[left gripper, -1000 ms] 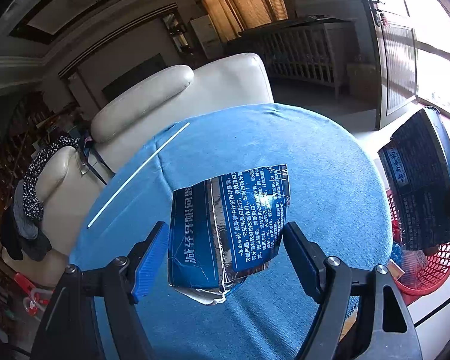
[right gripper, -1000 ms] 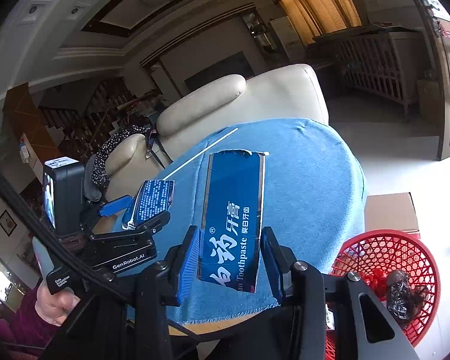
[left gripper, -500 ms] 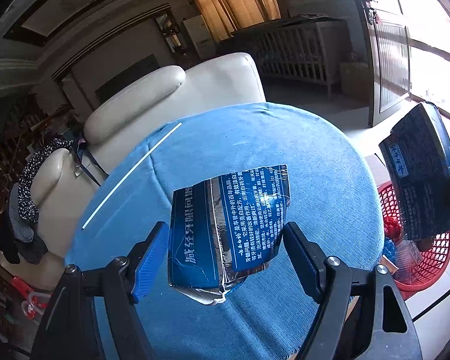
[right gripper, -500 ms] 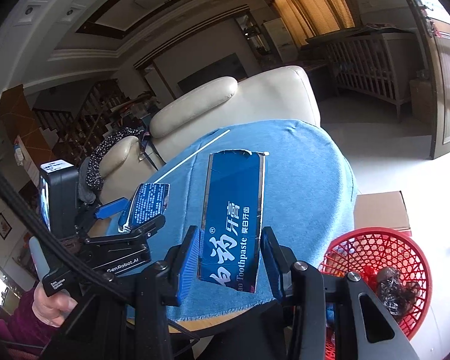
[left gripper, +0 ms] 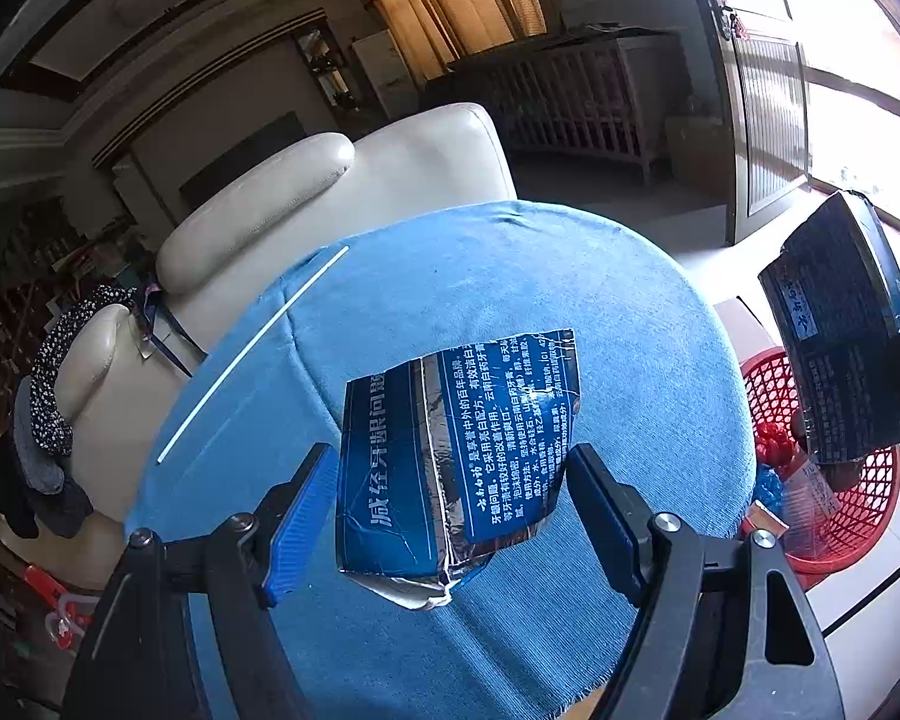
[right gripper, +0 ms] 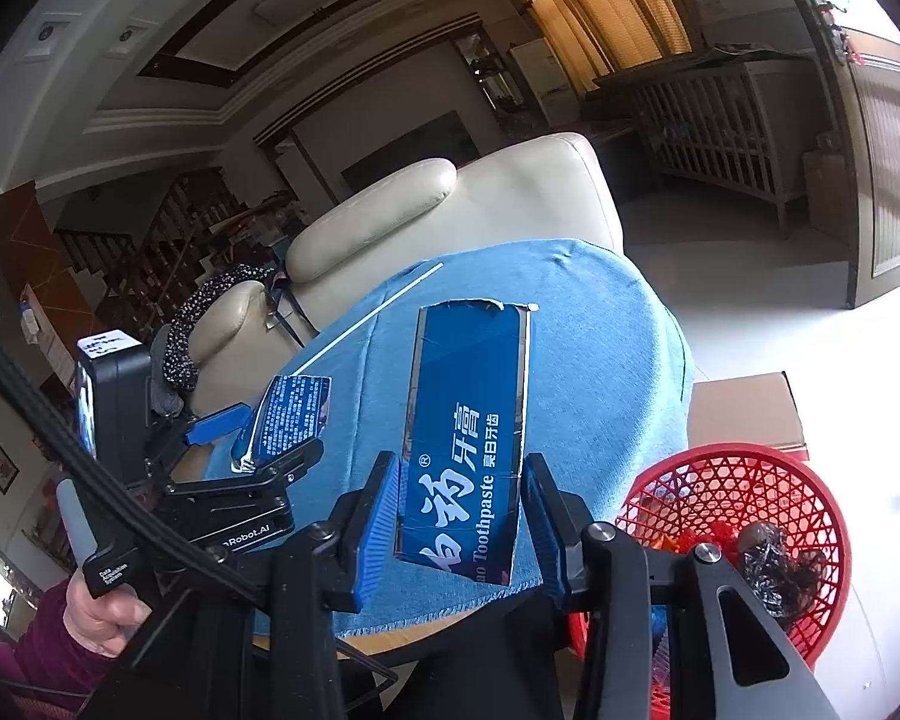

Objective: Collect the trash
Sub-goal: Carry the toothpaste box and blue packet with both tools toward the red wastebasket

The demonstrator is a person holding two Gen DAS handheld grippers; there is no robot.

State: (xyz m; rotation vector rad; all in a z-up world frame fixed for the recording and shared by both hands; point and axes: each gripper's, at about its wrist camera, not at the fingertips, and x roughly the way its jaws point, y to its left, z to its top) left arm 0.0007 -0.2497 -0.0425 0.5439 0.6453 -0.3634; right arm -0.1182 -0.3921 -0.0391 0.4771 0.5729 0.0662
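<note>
Both tongs are loaded above the round worktop (left gripper: 510, 276) with its blue cloth. The left tongs (left gripper: 450, 510) grip a crumpled piece of blue toothpaste carton (left gripper: 456, 456), silver lining showing along the fold, blue pads pressed to either side and the piece lifted clear of the cloth. The right tongs (right gripper: 462, 516) stand narrow, clamped on a flat piece of toothpaste box (right gripper: 468, 438) that stands upright between the pads, white lettering facing the camera. Down at the right, on the floor just beside the worktop's edge, sits the red basket (right gripper: 744, 480) with dark scraps already inside. A thin white stick (left gripper: 252, 354) lies on the cloth near the far left edge, with a cream armchair (left gripper: 330, 192) behind.
</note>
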